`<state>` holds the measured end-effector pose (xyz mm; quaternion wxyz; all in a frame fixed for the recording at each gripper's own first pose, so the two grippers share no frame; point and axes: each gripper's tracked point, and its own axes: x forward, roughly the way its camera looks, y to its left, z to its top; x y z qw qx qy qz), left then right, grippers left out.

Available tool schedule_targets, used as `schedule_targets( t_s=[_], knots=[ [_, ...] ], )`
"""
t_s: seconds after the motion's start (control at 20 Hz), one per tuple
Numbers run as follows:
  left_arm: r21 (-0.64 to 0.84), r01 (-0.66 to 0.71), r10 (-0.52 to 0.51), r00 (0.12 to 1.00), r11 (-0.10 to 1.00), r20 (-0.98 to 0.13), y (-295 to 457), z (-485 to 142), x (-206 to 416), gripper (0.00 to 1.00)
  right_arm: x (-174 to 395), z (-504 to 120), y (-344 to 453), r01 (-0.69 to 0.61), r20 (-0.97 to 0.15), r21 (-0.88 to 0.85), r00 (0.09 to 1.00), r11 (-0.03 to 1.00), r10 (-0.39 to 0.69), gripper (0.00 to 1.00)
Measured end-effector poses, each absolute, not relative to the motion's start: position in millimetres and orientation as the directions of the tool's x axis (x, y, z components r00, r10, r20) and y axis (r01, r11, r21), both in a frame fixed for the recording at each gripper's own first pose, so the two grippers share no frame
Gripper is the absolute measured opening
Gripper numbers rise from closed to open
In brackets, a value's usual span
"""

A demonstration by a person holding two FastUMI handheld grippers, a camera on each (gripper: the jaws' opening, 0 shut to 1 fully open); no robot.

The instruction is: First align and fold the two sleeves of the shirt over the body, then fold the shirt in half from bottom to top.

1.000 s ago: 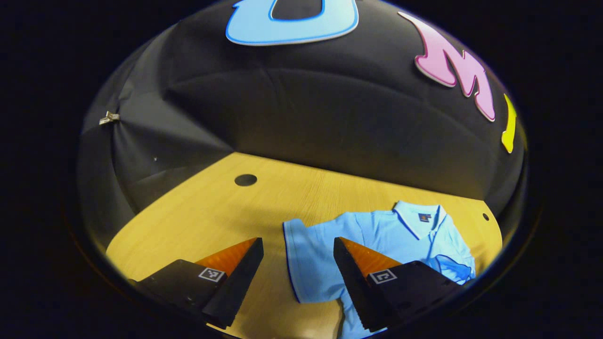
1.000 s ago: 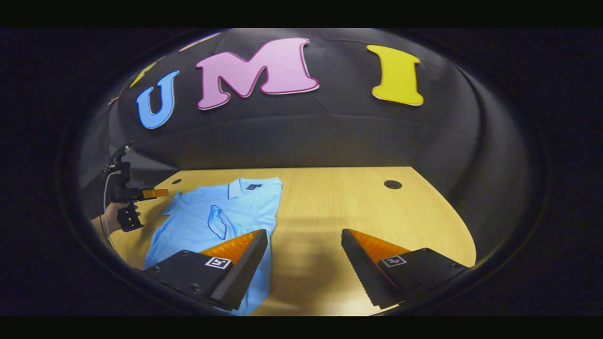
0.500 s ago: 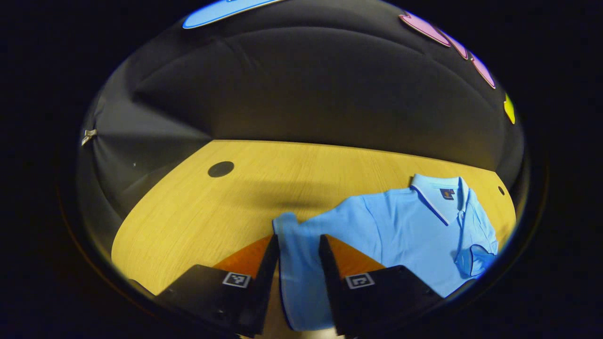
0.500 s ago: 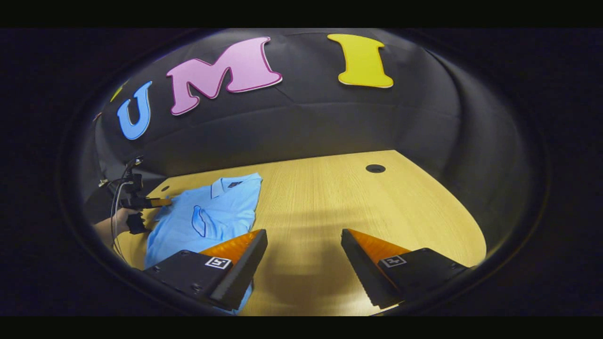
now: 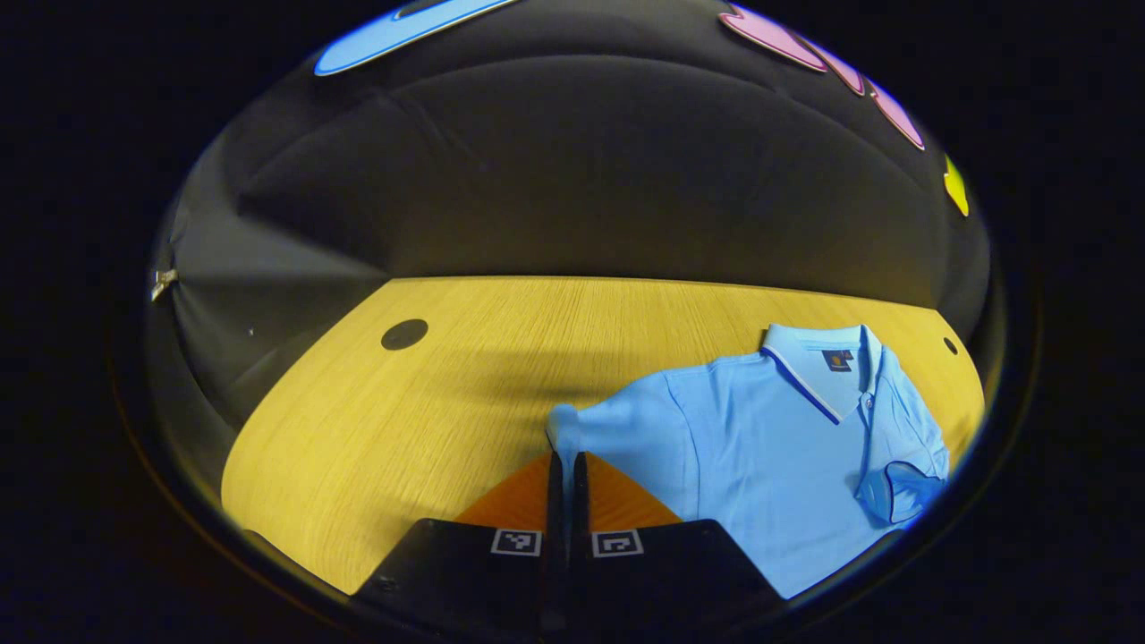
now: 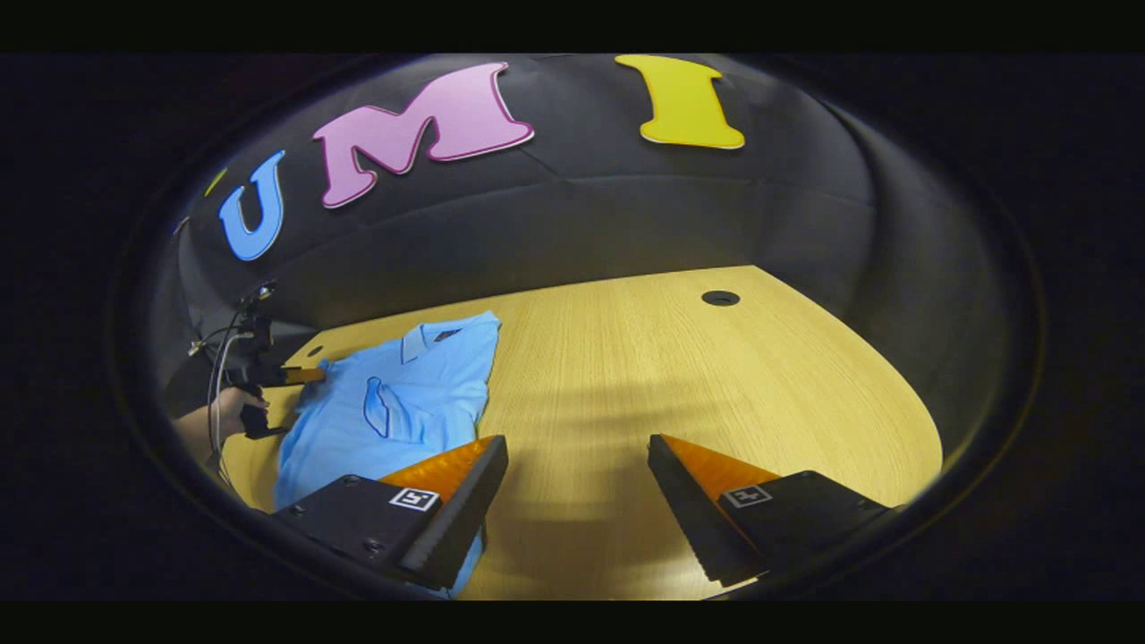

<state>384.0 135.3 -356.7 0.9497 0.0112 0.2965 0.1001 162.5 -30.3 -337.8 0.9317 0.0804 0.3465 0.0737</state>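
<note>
Your left tongs (image 5: 564, 465) are clamped on the polo shirt's sleeve (image 5: 617, 429); the shirt body (image 5: 769, 465) lies to their right on the surface (image 5: 402, 420), so carry the sleeve rightward. Your right tongs (image 6: 577, 487) hang open beside the shirt's hem.

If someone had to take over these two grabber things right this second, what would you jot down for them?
Left gripper: jaws closed on the sleeve edge of the blue shirt.
Right gripper: jaws open, holding nothing, above the wooden table beside the shirt.
Done: the other sleeve already lies folded over the body.
Left: fold the pinched sleeve over the body, then fold the shirt bottom to top.
</note>
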Motion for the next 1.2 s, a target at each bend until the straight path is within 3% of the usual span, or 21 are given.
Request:
schedule_targets(
  t_s=[0.05,0.2,0.55,0.6,0.75,0.9,1.2],
  knots=[
    [0.084,-0.176,0.193,0.816,0.981,-0.545,128.2,-347.7,385.8,0.06,161.4,-335.1,-29.2,-0.09,-0.63,0.198,0.751,0.976,0.197,0.98],
    [0.046,-0.133,0.139,0.854,0.99,-0.502,91.8,-313.9,388.8,0.06,158.6,-327.1,-36.1,-0.087,-0.614,0.159,0.771,0.983,0.167,0.98],
    [-0.116,0.125,-0.164,0.878,0.985,-0.449,-69.0,-272.8,371.0,0.09,125.7,-322.9,-29.5,-0.054,-0.623,0.204,0.763,0.977,0.172,0.98],
    [-0.159,0.159,-0.215,0.867,0.974,-0.45,-92.2,-271.6,364.1,0.17,121.1,-322.5,-29.9,-0.048,-0.624,0.204,0.763,0.978,0.167,0.98],
    [-0.23,0.259,-0.337,0.833,0.938,-0.438,-131.8,-271.9,339.3,0.54,95.5,-318.7,-29.8,-0.021,-0.623,0.22,0.767,0.975,0.157,0.98],
    [-0.188,0.263,-0.321,0.839,0.946,-0.44,-128.4,-273.1,304.6,0.93,68.8,-317.6,-22.9,-0.007,-0.633,0.241,0.757,0.97,0.163,0.99],
    [-0.106,0.186,-0.214,0.868,0.977,-0.448,-75.2,-259.6,187.1,0.96,9.1,-304.6,10.9,-0.047,-0.645,0.264,0.734,0.963,0.213,0.99]
  ],
)
